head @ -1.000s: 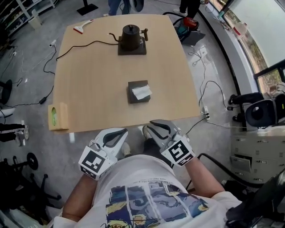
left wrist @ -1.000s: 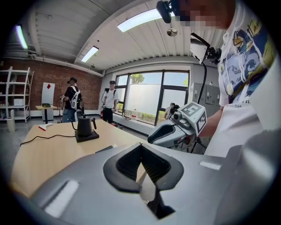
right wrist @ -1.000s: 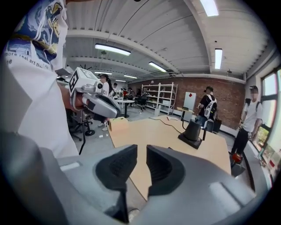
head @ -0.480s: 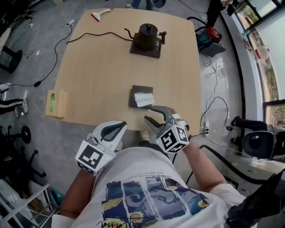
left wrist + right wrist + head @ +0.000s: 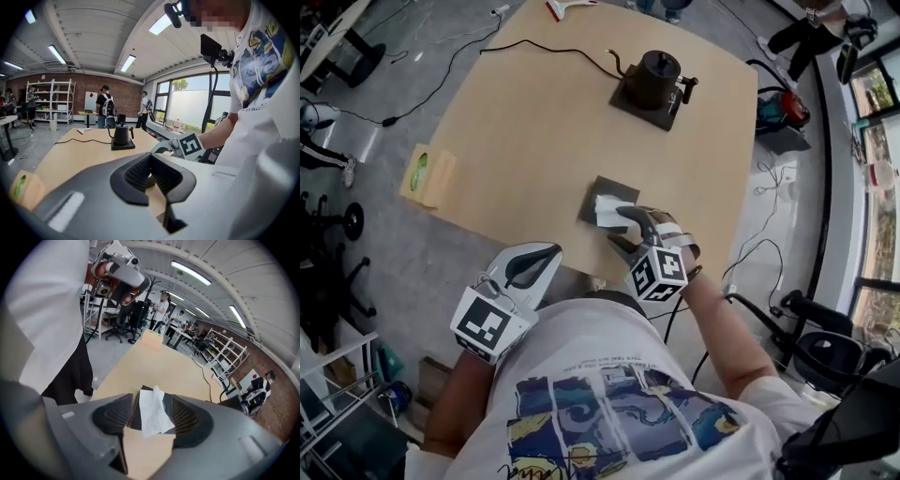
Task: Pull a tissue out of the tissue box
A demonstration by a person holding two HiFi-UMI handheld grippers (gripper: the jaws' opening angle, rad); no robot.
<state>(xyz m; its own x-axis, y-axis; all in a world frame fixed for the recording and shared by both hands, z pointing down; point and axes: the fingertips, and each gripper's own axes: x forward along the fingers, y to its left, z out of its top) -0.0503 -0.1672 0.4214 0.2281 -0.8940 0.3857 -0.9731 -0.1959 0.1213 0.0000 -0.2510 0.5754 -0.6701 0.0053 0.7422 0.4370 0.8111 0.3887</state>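
White tissue (image 5: 607, 208) sticks up from the dark box (image 5: 598, 185) mid-frame on the table (image 5: 516, 122); the right gripper (image 5: 621, 228), its jaws just opened with the tissue between them but untouched, is judged mid-approach and must advance and pinch, while the left gripper (image 5: 551, 253) hangs closed and empty at lower left.

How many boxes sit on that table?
2: a dark tissue box near the table's front edge, tissue sticking up, and a tan box at its left edge.
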